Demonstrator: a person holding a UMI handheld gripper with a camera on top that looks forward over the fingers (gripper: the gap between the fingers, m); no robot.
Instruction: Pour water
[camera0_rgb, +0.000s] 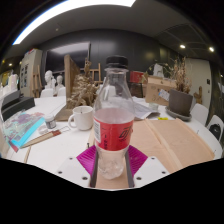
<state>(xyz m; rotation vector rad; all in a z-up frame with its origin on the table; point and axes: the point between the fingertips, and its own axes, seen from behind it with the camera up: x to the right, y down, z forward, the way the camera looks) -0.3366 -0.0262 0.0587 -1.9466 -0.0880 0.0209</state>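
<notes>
I have the tongs (112, 160) clamped on the water bottle (113, 115), both pads against its lower body at frame centre. Bottle stands upright, long axis vertical, cap on, red label facing me. White mug (83, 118) sits left of it on the worktop (55, 148); I'd guess that's the pour target.

You are in a workshop-like studio: white plaster busts (50, 82), wooden models (80, 85) and a cluttered white table (60, 145) under ceiling strip lights (70, 47).
</notes>
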